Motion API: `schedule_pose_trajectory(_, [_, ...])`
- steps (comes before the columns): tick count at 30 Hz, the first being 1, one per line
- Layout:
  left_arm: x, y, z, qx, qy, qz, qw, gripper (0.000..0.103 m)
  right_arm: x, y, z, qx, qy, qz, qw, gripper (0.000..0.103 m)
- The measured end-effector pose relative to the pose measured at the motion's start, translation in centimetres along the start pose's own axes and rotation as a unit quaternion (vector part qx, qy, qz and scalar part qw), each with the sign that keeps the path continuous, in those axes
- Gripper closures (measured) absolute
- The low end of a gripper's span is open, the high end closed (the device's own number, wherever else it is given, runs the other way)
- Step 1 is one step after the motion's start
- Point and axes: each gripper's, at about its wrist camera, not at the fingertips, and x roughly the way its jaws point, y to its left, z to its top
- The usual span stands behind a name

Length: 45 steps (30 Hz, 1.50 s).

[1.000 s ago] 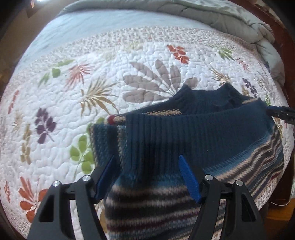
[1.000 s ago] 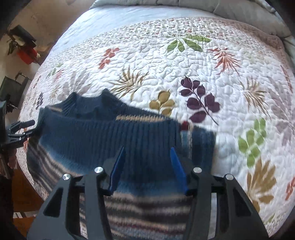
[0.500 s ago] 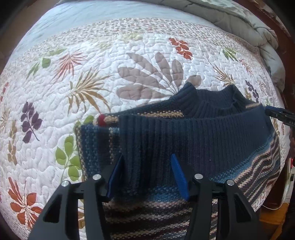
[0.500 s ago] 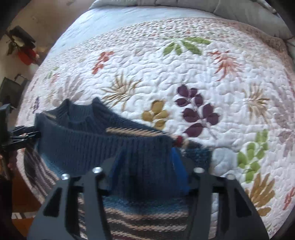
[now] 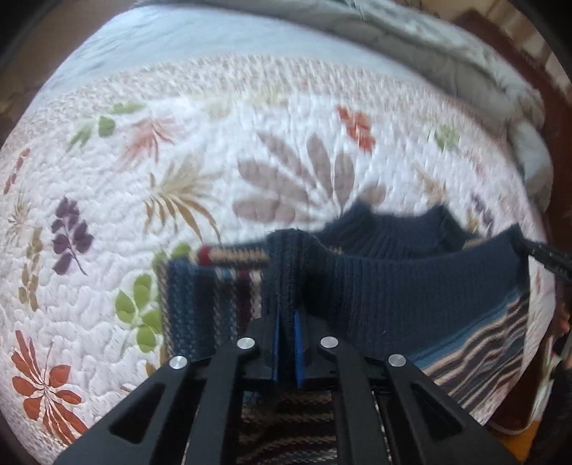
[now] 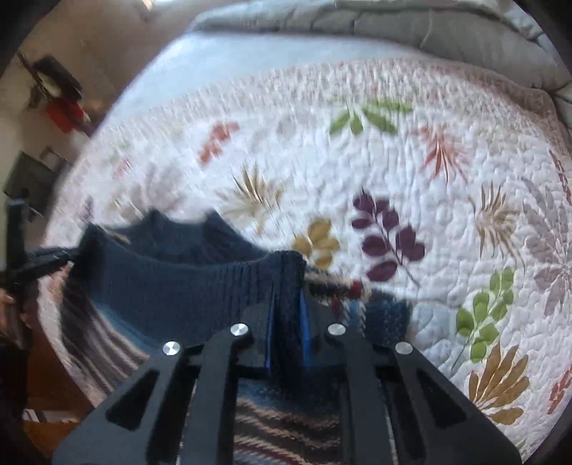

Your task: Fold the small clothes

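Note:
A small knitted sweater point(image 5: 411, 286), navy ribbed at the hem and striped blue, cream and maroon below, lies on the quilt near the bed's front edge. My left gripper point(image 5: 286, 314) is shut on a pinched fold of the navy hem at the sweater's left end. My right gripper point(image 6: 287, 297) grips the same hem of the sweater point(image 6: 178, 286) at its right end, its jaws closing with the knit pressed between the blue pads. The hem hangs stretched between the two. Each gripper's tip shows in the other's view: the right gripper point(image 5: 547, 255), the left gripper point(image 6: 46, 255).
A white quilt point(image 5: 178, 171) with printed leaves covers the bed point(image 6: 447, 171). A grey duvet point(image 5: 464, 53) is bunched along the far side point(image 6: 429, 28). A red object point(image 6: 62, 111) and dark furniture stand on the floor at the left of the right wrist view.
Both grippers went from open astride the navy hem to shut on it. The hem has risen a little and now bunches into a ridge at each grip.

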Motion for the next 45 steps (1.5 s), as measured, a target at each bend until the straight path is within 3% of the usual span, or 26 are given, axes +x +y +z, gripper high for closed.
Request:
schedule_pose_trajectory(5, [-1.9,1.5,1.1,-0.017,-0.048,-0.005,0.9987,0.097,-0.2,-0.4,2.3,0.029,-0.03,-0.002,0.999,0.092])
schedule_pose_trajectory(10, [3.9,2.2,0.9,-0.006,0.009,0.048,0.9988,0.091,5.5,-2.5,2.0,0.07,0.032,-0.03,0.997,0.092])
schedule_pose_trajectory(14, [4.6,2.0,0.3,0.001,0.001,0.063,0.998,0.088,6.7,-2.2,0.9,0.061,0.034,-0.046,0.996,0.087])
schedule_pose_trajectory(15, [4.2,1.8,0.3,0.003,0.001,0.064,0.998,0.081,6.5,-2.1,0.9,0.059,0.034,-0.047,0.997,0.087])
schedule_pose_trajectory(18, [2.2,1.5,0.1,0.008,-0.002,0.087,0.9962,0.044,4.4,-1.3,0.3,0.048,0.025,-0.05,0.997,0.084])
schedule_pose_trajectory(19, [1.3,1.4,-0.1,0.01,-0.014,0.092,0.9956,0.041,3.3,-0.9,-0.1,0.039,0.019,-0.051,0.998,0.083])
schedule_pose_trajectory(21, [-0.8,0.9,-1.0,0.017,-0.038,0.099,0.9943,0.039,1.3,0.2,-1.3,0.027,0.011,-0.053,0.998,0.081])
schedule_pose_trajectory(26, [-3.4,-2.3,-4.1,0.043,-0.049,0.05,0.9966,0.038,-1.1,3.6,-6.0,0.011,0.027,-0.001,1.0,0.081])
schedule_pose_trajectory(28, [-3.0,-3.8,-5.8,0.059,-0.047,0.045,0.9961,0.037,-0.6,4.6,-8.1,0.009,0.039,-0.009,0.999,0.082])
schedule_pose_trajectory(31, [-0.1,-5.3,-7.3,0.078,-0.017,0.048,0.9956,0.037,1.3,3.3,-10.9,0.031,0.072,-0.063,0.995,0.084])
schedule_pose_trajectory(33, [2.8,-5.5,-8.0,0.074,0.012,0.052,0.9958,0.034,2.5,1.5,-12.4,0.071,0.077,-0.026,0.994,0.083])
schedule_pose_trajectory(34, [3.1,-5.5,-8.4,0.072,0.008,0.057,0.9957,0.03,2.6,1.2,-12.7,0.075,0.071,-0.017,0.994,0.084])
schedule_pose_trajectory(38, [3.0,-5.5,-8.2,0.053,0.005,0.055,0.9971,0.031,1.8,2.2,-13.0,0.062,0.071,-0.031,0.995,0.083])
schedule_pose_trajectory(42, [1.4,-5.6,-8.4,0.035,0.01,0.043,0.9984,0.031,-1.3,1.4,-13.6,0.107,0.052,0.014,0.993,0.067])
schedule_pose_trajectory(45, [0.4,-6.8,-8.9,0.043,-0.001,0.055,0.9975,0.03,-4.4,0.4,-14.8,0.124,0.03,0.003,0.992,0.062])
